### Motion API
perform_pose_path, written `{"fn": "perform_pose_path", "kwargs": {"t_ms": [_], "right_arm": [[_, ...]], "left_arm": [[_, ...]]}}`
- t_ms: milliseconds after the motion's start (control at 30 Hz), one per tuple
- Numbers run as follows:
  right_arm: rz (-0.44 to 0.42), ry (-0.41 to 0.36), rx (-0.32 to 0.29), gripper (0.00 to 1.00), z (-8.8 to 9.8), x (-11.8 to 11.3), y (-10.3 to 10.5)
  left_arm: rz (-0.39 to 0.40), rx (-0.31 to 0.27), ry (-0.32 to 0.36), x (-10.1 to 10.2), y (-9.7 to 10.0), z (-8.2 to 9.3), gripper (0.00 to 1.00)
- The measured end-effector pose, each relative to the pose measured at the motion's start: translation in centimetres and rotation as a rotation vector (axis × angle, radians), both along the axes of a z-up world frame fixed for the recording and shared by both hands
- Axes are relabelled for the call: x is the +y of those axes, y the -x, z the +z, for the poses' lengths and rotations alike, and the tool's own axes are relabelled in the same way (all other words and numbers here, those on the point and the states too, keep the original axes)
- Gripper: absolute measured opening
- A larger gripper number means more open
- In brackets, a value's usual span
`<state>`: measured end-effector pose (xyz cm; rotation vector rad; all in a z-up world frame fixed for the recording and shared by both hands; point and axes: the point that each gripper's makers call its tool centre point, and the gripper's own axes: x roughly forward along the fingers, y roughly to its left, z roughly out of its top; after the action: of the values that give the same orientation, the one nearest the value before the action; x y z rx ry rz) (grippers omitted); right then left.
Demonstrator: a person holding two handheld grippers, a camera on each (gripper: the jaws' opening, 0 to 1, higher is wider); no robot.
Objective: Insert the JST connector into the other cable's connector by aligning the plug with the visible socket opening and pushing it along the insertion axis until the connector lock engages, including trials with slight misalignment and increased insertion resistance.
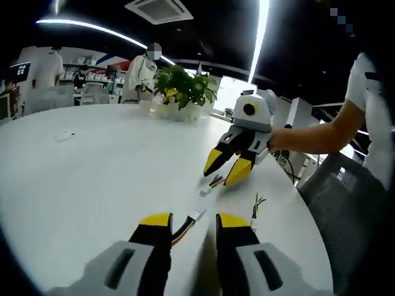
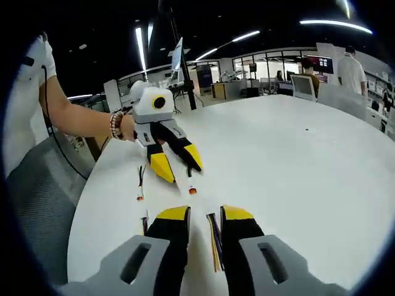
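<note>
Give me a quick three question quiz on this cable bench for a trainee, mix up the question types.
1. True or false: the left gripper is clamped shut on a cable.
2. What stands at the far side of the white table? A) a potted plant B) a laptop C) a toolbox
3. Fill in: the coloured wires lie ___ the right gripper's open jaws.

Key: 1 false, its jaws are open. 2 A. 3 between.
</note>
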<state>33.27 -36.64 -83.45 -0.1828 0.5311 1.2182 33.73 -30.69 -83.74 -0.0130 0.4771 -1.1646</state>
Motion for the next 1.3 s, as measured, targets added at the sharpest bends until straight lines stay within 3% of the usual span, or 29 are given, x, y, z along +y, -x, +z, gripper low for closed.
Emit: {"fn": "perform_pose_path", "kwargs": {"t_ms": [200,433,1000,1300], "right_arm": [[-0.016,-0.029,0.003,0.14,-0.2,-0.1,-0.4],[0.005,-0.002,0.002,0.13,-1.5,0.2,-0.1],[-0.002,-0.026,-0.015,0.05,-1.4,0.3,-0.4],[0.045,-0.047,-0.022,0.04,-0.3,1.2,0.4]], "left_arm": [[0.006,-0.003,0.013,-0.3,-0.2,-0.1,0.16],[0.008,-0.01,0.014,-0.4,-0.2,-0.2,0.11],[-0.006,-0.024,0.01,-1.0,0.1,-0.4,0.03],[-0.042,-0.036,-0.011,-1.1,1.0,-0.4,0.01]]}}
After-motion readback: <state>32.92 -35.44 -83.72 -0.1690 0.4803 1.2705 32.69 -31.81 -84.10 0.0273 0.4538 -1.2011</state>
